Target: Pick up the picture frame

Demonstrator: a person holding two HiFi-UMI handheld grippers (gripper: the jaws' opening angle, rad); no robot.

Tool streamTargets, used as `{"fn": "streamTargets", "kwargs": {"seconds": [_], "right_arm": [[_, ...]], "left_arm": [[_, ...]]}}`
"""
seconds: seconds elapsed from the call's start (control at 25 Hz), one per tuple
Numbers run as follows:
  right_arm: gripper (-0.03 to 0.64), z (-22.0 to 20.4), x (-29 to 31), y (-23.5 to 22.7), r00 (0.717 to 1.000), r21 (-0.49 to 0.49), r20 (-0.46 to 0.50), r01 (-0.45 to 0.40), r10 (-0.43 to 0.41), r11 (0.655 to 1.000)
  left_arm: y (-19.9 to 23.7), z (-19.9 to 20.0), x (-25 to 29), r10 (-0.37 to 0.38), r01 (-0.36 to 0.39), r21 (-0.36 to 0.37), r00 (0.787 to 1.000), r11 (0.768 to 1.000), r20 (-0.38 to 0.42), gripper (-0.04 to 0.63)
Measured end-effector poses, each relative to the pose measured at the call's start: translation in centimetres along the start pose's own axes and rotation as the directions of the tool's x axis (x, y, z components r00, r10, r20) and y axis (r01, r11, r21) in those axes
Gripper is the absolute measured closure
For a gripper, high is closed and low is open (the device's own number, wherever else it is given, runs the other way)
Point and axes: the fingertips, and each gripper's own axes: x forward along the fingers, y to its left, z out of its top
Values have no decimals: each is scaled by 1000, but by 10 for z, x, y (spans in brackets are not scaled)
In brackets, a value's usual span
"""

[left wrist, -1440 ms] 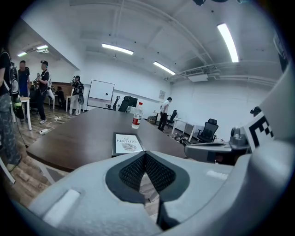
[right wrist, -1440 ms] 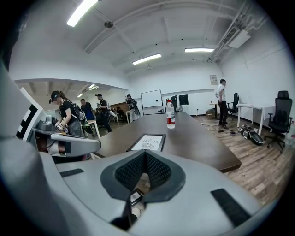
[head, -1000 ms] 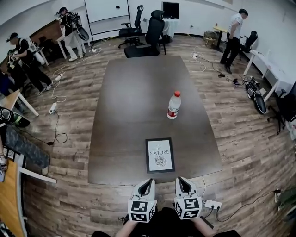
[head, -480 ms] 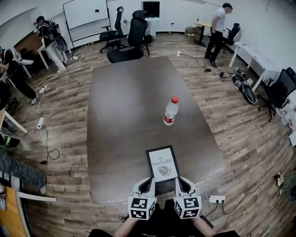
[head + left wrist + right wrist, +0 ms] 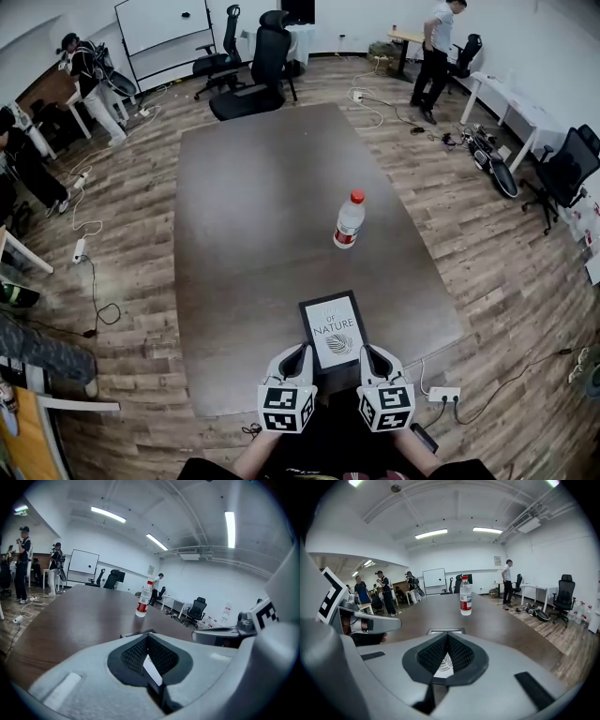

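A black picture frame point(image 5: 334, 330) with a white nature print lies flat near the front edge of the long brown table point(image 5: 253, 234). Both grippers sit at the frame's near corners. My left gripper point(image 5: 302, 352) is at its near left corner, jaws shut and empty. The right gripper point(image 5: 368, 352) is at the near right corner, also shut and empty. In the left gripper view the frame point(image 5: 136, 633) shows just past the shut tips point(image 5: 147, 637). The right gripper view shows the frame point(image 5: 446, 631) straight ahead of its tips point(image 5: 447, 634).
A water bottle point(image 5: 349, 219) with a red cap stands upright on the table beyond the frame, also seen as the bottle point(image 5: 144, 599) and bottle point(image 5: 465, 596). Office chairs point(image 5: 267, 56) stand at the far end. A power strip point(image 5: 442, 395) lies on the floor at right. People stand around the room.
Both grippers have moved forward over the table's front edge, from short of the table to either side of the frame's near edge. Their jaws have stayed shut.
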Motion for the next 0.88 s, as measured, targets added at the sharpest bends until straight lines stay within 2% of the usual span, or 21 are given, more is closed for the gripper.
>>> {"fn": "streamTargets", "kwargs": {"seconds": [0.2, 0.44, 0.64, 0.76, 0.8, 0.88], "right_arm": [[611, 7, 15, -15, 999, -26, -23, -37, 37, 999], [611, 9, 32, -25, 988, -7, -55, -143, 142, 990], [611, 1, 49, -35, 977, -22, -130, -171, 167, 985], [607, -4, 58, -40, 968, -27, -178, -184, 176, 983], [580, -7, 62, -41, 962, -28, -202, -192, 182, 981], [584, -14, 71, -45, 949, -28, -250, -203, 190, 979]], "left_arm": [[2, -1, 15, 56, -57, -40, 998, 998, -23, 586], [1, 2, 25, 131, -132, -52, 991, 990, -9, 586], [1, -5, 34, 147, -150, -128, 989, 980, -32, 586], [6, -15, 39, 176, -188, -166, 981, 968, -87, 585], [7, -21, 43, 179, -199, -179, 977, 963, -119, 586], [9, -32, 49, 183, -220, -202, 965, 955, -186, 584]]}}
